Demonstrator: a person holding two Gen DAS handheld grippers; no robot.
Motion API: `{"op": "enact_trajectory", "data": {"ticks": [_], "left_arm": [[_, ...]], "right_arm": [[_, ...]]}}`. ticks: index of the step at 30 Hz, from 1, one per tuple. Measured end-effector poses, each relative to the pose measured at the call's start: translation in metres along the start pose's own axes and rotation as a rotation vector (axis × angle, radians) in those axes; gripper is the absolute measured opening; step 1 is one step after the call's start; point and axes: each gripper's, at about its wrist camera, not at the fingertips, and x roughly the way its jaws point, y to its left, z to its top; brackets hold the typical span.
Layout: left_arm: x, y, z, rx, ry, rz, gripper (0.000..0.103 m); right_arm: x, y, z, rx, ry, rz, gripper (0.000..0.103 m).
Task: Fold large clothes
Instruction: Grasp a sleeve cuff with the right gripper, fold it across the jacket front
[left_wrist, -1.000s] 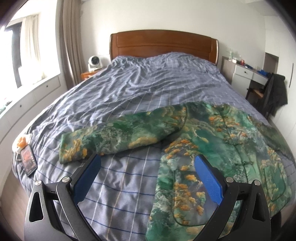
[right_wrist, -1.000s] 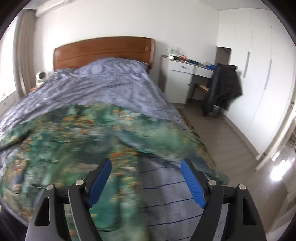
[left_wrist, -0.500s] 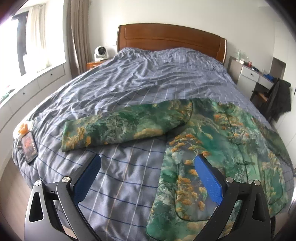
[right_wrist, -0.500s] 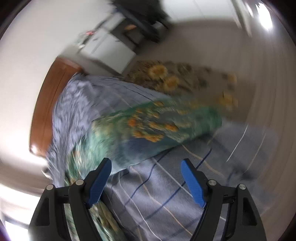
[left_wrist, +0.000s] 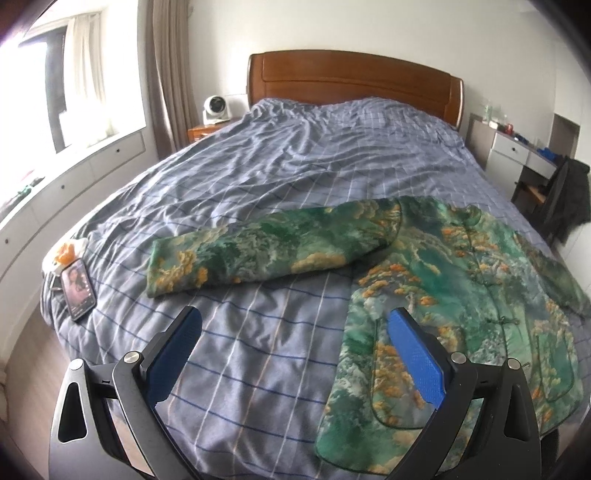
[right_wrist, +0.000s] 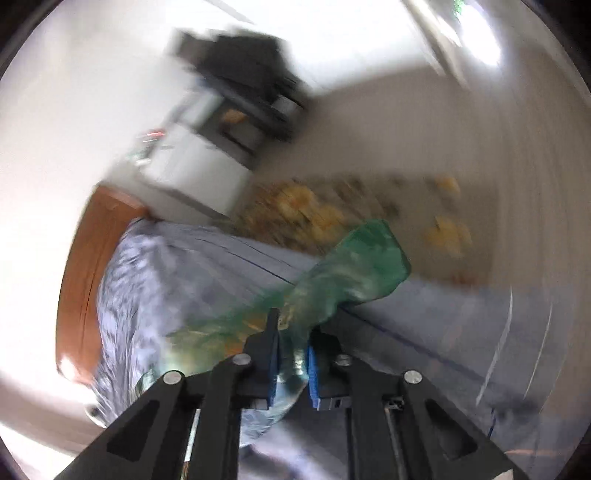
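Right wrist view is showing the right gripper (right_wrist: 291, 354) clenching the jacket's sleeve (right_wrist: 351, 273) at the bed (left_wrist: 295, 177) edge — likely to fold it inward — while the left gripper (left_wrist: 295, 354) is hovering released beside the jacket (left_wrist: 461, 295).

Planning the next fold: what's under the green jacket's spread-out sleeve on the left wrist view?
Under the sleeve only the blue checked duvet shows, running out on every side. The patch directly beneath is covered, so anything small there cannot be seen. The phone lies apart, near the bed's edge.
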Motion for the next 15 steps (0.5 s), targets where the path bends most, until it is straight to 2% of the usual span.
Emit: {"op": "enact_trajectory", "data": {"ticks": [3, 5, 6, 7, 10, 15], "left_arm": [[0.007, 0.002, -0.005, -0.016, 0.016, -0.011, 0.101], [0.011, 0.003, -0.007, -0.035, 0.029, -0.024, 0.101], [0.013, 0.003, -0.008, -0.044, 0.034, -0.031, 0.101], [0.013, 0.002, -0.009, -0.049, 0.035, -0.035, 0.101], [0.011, 0.002, -0.01, -0.046, 0.028, -0.039, 0.101], [0.007, 0.01, -0.012, -0.042, 0.019, -0.011, 0.101]], "right_arm": [[-0.038, 0.063, 0.006, -0.2, -0.083, 0.084, 0.011], [-0.066, 0.122, -0.001, -0.368, -0.128, 0.15, 0.011], [-0.074, 0.139, -0.004, -0.419, -0.138, 0.171, 0.011], [-0.087, 0.172, -0.016, -0.511, -0.155, 0.205, 0.011], [-0.108, 0.236, -0.053, -0.689, -0.172, 0.275, 0.011], [-0.107, 0.31, -0.129, -0.916, -0.126, 0.347, 0.011]]}}
